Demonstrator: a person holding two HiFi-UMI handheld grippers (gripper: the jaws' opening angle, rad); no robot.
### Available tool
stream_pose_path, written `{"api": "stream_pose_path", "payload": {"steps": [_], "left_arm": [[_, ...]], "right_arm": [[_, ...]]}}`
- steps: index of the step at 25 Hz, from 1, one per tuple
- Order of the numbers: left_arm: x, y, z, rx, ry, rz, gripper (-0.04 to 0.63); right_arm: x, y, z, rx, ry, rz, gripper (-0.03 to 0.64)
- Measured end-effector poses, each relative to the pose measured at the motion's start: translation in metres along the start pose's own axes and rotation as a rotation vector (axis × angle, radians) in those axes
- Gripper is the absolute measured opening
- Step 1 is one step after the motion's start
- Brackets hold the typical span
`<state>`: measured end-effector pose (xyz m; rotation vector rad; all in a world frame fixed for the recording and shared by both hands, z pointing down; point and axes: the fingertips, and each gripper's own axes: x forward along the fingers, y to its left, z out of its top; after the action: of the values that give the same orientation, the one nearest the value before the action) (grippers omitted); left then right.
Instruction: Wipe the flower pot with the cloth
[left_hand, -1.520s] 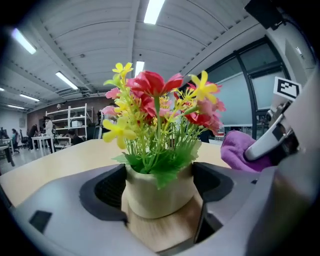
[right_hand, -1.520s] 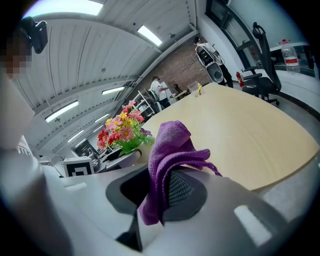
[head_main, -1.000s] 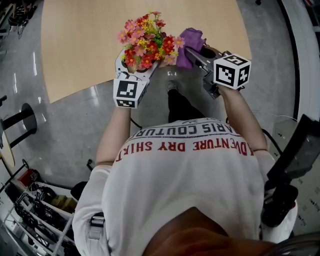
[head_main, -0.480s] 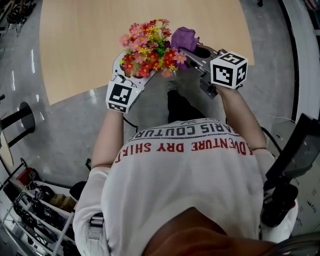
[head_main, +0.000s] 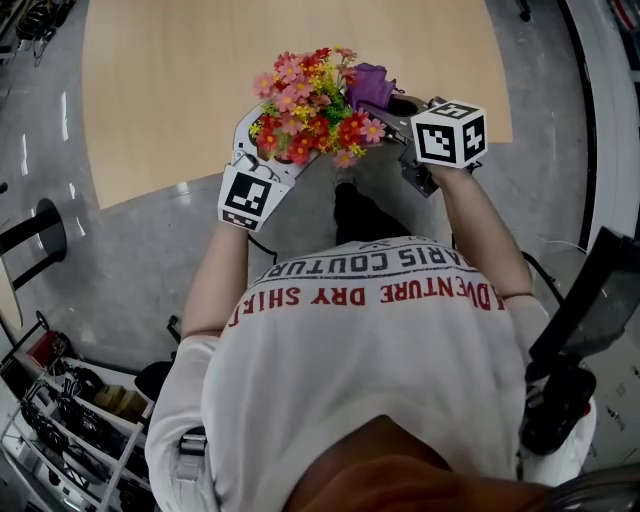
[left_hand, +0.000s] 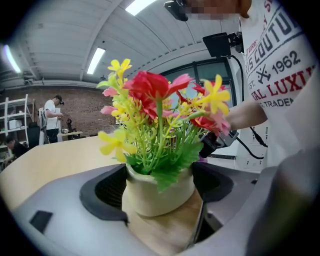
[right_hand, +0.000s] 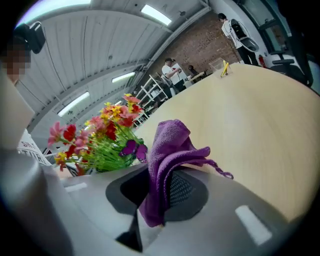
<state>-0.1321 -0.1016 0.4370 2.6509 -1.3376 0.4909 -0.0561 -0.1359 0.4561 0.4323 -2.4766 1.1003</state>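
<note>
Your left claw (left_hand: 159, 186) clamped wide on cream ceramic flower pot (left_hand: 150, 200) with red-yellow artificial flowers (head_main: 310, 105), near edge of wooden worktop (head_main: 170, 90). Your right claw (right_hand: 157, 192) pinches purple microfibre cloth (right_hand: 170, 145), just right of blooms.

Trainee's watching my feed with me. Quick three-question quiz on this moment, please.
1. Pick one: the right gripper is shut on a) a sponge, b) a purple cloth, c) a brush.
2. True or false: the left gripper has nothing between its jaws.
3. Which purple insect ornament sits among the flowers in the right gripper view?
Key: 1 b. 2 false, it clamps the cream flower pot. 3 a butterfly.
</note>
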Motion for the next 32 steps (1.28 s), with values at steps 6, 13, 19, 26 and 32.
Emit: {"api": "stream_pose_path", "payload": {"steps": [6,13,19,26,32], "left_arm": [[0.000,0.003,0.000,0.008,0.000,-0.017,0.419],[0.002,0.001,-0.002,0.000,0.006,-0.008,0.419],[-0.009,-0.005,-0.003,-0.093,-0.006,0.098,0.420],[-0.011,-0.016,0.003,-0.242,-0.029,0.390,0.545],[0.015,-0.018,-0.017,-0.223,0.077,0.558,0.545]], "right_arm": [[0.012,-0.017,-0.007,-0.022,0.105,-0.108,0.046],[0.006,-0.018,-0.007,-0.019,0.062,-0.143,0.047],[-0.026,-0.009,-0.011,-0.007,-0.038,-0.154,0.047],[-0.068,0.000,-0.037,0.028,-0.110,-0.161,0.048],[-0.090,-0.002,-0.057,0.063,-0.145,-0.174,0.048]]}}
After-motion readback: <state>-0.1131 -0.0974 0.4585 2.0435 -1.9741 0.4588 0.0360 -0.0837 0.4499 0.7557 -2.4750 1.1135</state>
